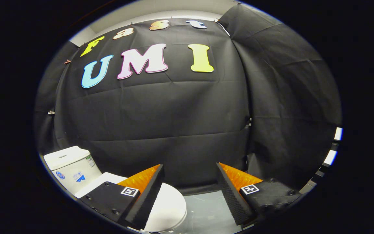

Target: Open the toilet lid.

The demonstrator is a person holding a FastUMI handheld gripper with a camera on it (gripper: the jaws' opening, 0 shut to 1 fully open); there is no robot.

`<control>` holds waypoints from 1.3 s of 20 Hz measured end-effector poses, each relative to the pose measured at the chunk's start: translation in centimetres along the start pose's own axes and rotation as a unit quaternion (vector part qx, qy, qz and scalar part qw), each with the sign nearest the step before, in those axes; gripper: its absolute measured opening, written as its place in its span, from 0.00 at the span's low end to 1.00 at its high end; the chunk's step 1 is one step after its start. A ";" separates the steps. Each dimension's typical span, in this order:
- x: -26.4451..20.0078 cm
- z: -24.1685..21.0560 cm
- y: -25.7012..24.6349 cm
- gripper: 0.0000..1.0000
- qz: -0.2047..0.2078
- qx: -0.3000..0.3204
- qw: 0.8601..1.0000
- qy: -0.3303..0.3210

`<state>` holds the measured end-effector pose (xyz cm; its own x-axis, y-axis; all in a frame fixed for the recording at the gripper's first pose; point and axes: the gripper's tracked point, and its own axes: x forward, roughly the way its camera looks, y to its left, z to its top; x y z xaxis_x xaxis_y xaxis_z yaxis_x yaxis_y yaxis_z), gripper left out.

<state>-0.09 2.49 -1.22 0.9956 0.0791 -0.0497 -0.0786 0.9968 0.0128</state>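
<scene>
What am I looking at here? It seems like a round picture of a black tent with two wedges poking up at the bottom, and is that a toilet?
Yes. The camera rides on a hand-held gripper, a two-finger clamp that a person carries. The two wedges are its fingers, seen from behind, spread wide apart and holding nothing. Beyond the left finger stands a white toilet with its lid down, its tank farther back. It stands on a pale floor, with black cloth walls around it. The job is lifting that lid, not yet begun.

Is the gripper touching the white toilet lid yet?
Cannot tell. In the gripper view the open gripper overlaps the closed white toilet lid; no contact or gap shows.
</scene>
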 end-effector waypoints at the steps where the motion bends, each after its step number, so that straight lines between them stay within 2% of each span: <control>1: 0.0 -0.1 0.0 0.98 0.001 -0.003 1.000 0.001; 13: 0.1 -0.8 0.4 0.98 0.009 0.006 1.000 0.019; 23: 0.0 1.3 1.2 0.98 0.024 0.019 0.999 0.016; 26: -0.1 1.5 1.2 0.98 0.028 0.040 0.998 0.027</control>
<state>-0.16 3.71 0.26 0.9854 0.1370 -0.1011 -0.1274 0.9872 0.0960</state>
